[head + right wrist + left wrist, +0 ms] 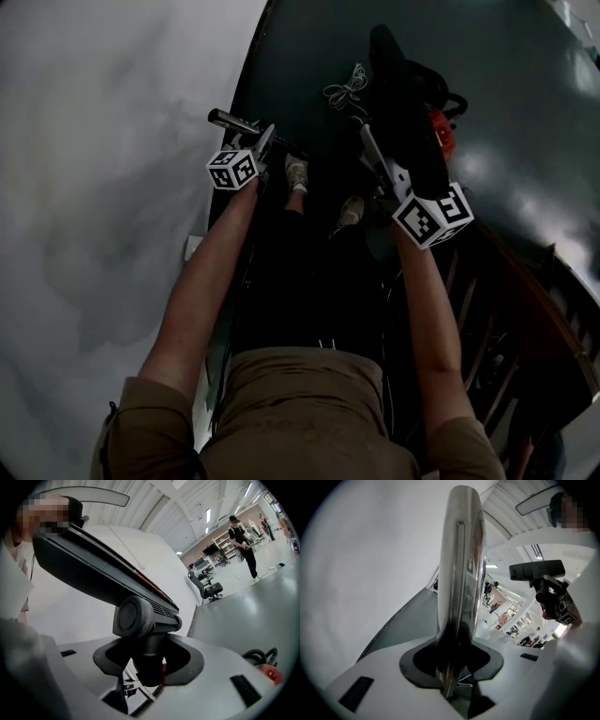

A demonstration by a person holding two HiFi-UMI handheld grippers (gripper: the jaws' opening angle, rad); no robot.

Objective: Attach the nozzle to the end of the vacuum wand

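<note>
Left gripper [451,665] clamped on shiny chrome vacuum wand tube [461,564], right gripper [147,660] pinching neck of wide black plastic floor nozzle [108,581], parts still apart, likely risk: misaligned socket jams, or slick tube twists in grip.

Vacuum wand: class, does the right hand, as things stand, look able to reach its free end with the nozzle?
Probably yes. The right tool is shut on the nozzle, the left tool on the wand, and nothing stands between them. The wand's end points away, so it would need turning.
</note>
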